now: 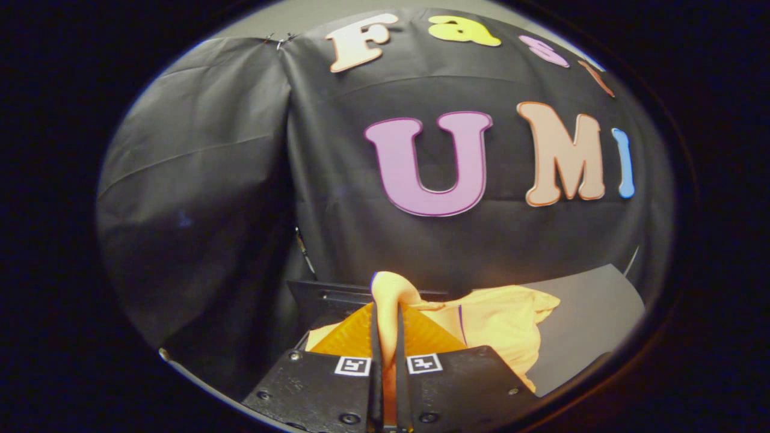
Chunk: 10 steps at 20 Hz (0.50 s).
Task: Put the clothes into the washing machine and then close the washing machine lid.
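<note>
My gripper point(388, 313) is shut on an orange-yellow garment point(499, 325), with a fold of the cloth pinched between the two black fingers point(375, 337) and bulging up above their tips. The rest of the garment hangs down and spreads to the right of the fingers, over a grey surface. Behind the fingers, a dark flat panel with screws point(328, 297) shows, possibly part of the washing machine; I cannot tell its lid state.
A grey tabletop point(589, 319) lies to the right beyond the garment. The black cloth wall point(198, 198) hangs close behind and to the left.
</note>
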{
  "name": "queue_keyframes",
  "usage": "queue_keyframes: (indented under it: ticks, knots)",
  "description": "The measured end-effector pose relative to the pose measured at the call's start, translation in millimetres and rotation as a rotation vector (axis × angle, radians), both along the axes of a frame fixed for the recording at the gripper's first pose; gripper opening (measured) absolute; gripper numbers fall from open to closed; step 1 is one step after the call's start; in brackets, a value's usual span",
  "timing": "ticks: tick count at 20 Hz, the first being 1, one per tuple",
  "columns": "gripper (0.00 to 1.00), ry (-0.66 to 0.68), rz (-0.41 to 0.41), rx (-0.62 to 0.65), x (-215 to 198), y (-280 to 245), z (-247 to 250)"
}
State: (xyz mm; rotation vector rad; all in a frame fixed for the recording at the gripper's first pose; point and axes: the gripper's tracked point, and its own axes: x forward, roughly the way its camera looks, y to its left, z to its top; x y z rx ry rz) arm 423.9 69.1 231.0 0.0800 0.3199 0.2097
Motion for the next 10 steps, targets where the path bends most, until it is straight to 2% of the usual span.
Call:
queue_keyframes:
  ticks: [4,10]
  knots:
    - [0.08,0.018,0.054,0.035,12,40,-8]
    - [0.08,0.08,0.108,0.049,36,80,-48]
